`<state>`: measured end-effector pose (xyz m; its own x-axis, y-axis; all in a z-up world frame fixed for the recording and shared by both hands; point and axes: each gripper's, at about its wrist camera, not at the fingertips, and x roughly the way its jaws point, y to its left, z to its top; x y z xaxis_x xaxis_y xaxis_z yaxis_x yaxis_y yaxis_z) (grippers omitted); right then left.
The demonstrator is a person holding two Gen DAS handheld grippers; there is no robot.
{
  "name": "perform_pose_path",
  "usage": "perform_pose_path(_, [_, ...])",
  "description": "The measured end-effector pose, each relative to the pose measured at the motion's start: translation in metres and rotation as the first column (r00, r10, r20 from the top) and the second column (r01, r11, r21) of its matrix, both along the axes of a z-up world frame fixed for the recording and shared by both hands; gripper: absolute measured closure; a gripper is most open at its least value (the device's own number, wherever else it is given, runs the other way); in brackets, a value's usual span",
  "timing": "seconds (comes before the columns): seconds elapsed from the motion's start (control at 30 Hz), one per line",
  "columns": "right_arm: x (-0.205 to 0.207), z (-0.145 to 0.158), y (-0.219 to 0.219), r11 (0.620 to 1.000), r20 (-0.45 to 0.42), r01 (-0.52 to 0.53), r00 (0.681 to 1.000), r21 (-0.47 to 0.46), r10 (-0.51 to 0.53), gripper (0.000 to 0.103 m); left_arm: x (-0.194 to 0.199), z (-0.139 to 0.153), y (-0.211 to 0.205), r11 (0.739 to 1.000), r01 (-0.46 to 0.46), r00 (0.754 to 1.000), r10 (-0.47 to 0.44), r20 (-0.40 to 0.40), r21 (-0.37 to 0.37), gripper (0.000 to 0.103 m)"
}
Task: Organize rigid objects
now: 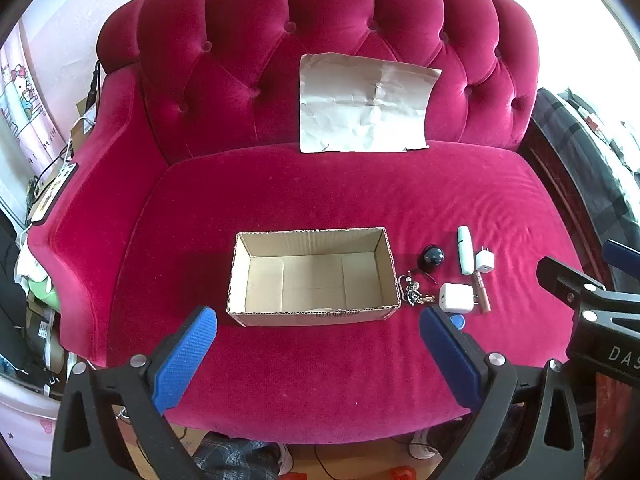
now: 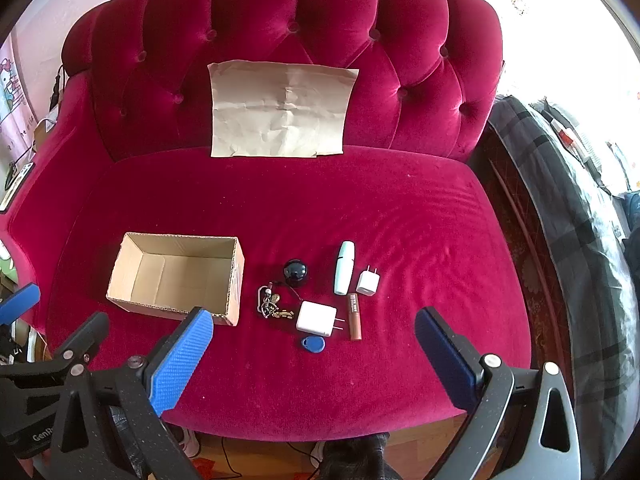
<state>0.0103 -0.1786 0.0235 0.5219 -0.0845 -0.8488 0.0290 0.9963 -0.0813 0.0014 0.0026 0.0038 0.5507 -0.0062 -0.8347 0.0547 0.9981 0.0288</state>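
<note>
An empty open cardboard box [image 1: 314,276] [image 2: 176,278] sits on the red sofa seat [image 1: 320,200]. To its right lie a bunch of keys [image 2: 272,306], a black round object [image 2: 295,272], a pale green tube [image 2: 344,267], a small white plug [image 2: 368,281], a large white charger [image 2: 317,318], a brown lip gloss tube [image 2: 354,316] and a blue key fob [image 2: 313,344]. My left gripper [image 1: 318,354] is open and empty, in front of the box. My right gripper [image 2: 314,356] is open and empty, in front of the small items.
A creased sheet of brown paper [image 2: 282,110] leans against the tufted backrest. A dark plaid bed [image 2: 580,220] stands to the right of the sofa. Cluttered items and cables [image 1: 44,168] are at the left armrest. Wooden floor shows below the seat's front edge.
</note>
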Motion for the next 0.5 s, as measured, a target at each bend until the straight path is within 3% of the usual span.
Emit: perform_pose_path(0.5, [0.0004,0.0017,0.0023,1.000,0.002,-0.008,1.000,-0.007,0.008,0.000,0.0002,0.0034,0.0041,1.000,-0.006,1.000,0.006,0.013,-0.004,0.000])
